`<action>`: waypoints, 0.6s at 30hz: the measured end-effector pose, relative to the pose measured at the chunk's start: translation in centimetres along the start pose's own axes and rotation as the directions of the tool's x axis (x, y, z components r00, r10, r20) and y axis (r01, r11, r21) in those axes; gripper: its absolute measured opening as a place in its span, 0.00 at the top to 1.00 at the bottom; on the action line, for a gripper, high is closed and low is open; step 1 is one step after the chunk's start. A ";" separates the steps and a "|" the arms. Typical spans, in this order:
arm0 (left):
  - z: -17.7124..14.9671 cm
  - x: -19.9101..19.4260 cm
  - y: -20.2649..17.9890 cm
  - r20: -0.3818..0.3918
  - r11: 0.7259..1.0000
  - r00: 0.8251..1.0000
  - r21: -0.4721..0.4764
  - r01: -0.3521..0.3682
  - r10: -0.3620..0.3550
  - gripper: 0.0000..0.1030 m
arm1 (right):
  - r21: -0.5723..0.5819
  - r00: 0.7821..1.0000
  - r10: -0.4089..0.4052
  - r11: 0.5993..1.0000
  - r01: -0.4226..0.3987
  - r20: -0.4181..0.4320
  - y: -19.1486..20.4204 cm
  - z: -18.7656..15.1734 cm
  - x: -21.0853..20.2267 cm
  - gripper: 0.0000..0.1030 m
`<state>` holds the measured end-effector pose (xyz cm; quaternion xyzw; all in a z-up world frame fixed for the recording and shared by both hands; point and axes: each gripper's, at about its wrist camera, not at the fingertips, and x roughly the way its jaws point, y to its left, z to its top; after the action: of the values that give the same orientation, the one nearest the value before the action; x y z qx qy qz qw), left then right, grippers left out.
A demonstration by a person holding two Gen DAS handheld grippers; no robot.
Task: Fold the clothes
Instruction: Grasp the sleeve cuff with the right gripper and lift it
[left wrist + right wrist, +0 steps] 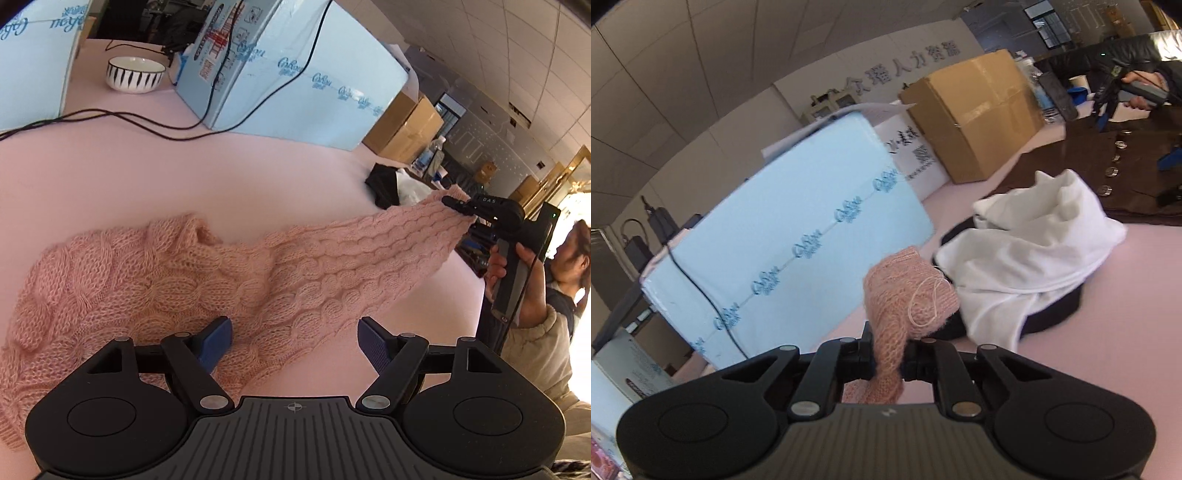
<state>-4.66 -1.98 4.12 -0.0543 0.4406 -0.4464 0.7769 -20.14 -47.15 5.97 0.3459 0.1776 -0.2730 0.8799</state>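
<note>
At three o'clock, the pink sweater's (166, 280) sleeve is pinched by the right gripper (888, 354); the left gripper (294, 341) is held spread above it.

A: The pink sweater (155, 280) runs off the frame's left edge, and the left gripper (294, 341) covers its near hem.

B: In the right wrist view, the black garment (1054, 312) lies mostly hidden under the white cloth (1034, 243).

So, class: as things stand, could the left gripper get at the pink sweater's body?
Probably yes: the left gripper has its jaws open right over the pink sweater, with nothing between them.
</note>
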 end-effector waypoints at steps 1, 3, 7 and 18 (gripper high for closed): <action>-0.1 0.2 0.1 0.002 1.000 1.000 -0.006 -0.004 0.004 0.25 | 0.017 0.998 -0.037 0.999 0.038 -0.051 -0.9 -0.6 1.2 0.88; -0.2 -0.1 0.2 0.017 1.000 1.000 -0.017 -0.002 0.002 0.25 | 0.041 0.988 -0.100 0.994 0.106 -0.117 -2.1 -1.9 3.2 0.88; -1.5 -2.4 -0.8 0.079 0.997 0.995 0.037 -0.068 0.065 0.25 | 0.007 0.988 -0.149 0.989 0.149 -0.040 -0.5 -3.4 3.5 0.88; -4.4 -7.8 0.3 0.173 0.992 0.977 -0.018 -0.127 0.128 0.25 | -0.657 0.942 0.333 0.701 -0.276 -0.040 15.3 -16.7 -2.7 0.87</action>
<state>-9.35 5.36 6.26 -0.0673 0.3755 -0.3875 0.8392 -15.07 -25.04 3.48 0.0296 0.1657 -0.0581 0.9840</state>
